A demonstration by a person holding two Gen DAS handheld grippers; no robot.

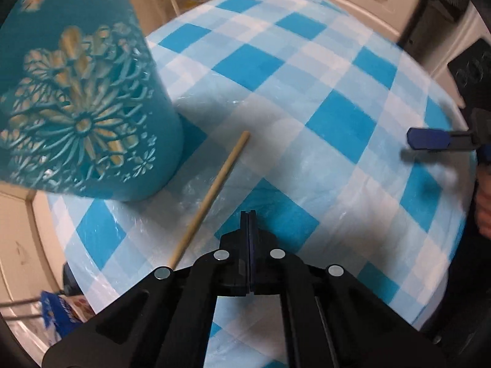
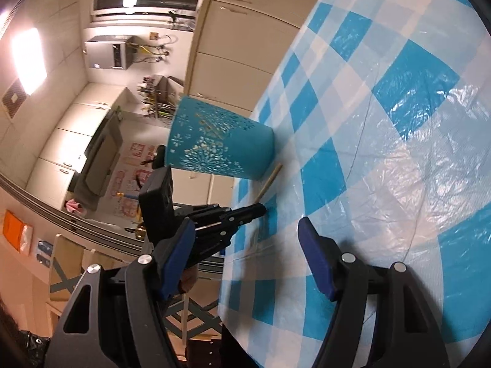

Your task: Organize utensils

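Left tongs [image 1: 249, 214]: pressed shut, nothing btwn them, tips low over the desk [image 1: 276, 76]. Right tongs [image 2: 248, 257]: wide open, empty, held off at the desk's right edge w/ the whole view rolled sideways.

The stick [image 1: 211, 196], prob a chopstick, lies flat on the cloth just left of your left tips, far end pointing toward the base of the holder [image 1: 83, 92]. The holder stands upright at far left; more sticks show thru its cutouts.

Step in hand looks like picking up that last stick. To do it well:
- open the left tongs first; shut they'll only shove it.
- straddle it crosswise, near mid-length, so it won't tip.
- the plastic cover looks slick, so press tips down to the cloth before closing or it may roll.
- lift, turn it vertical, drop it in from above the rim; don't bump the holder.
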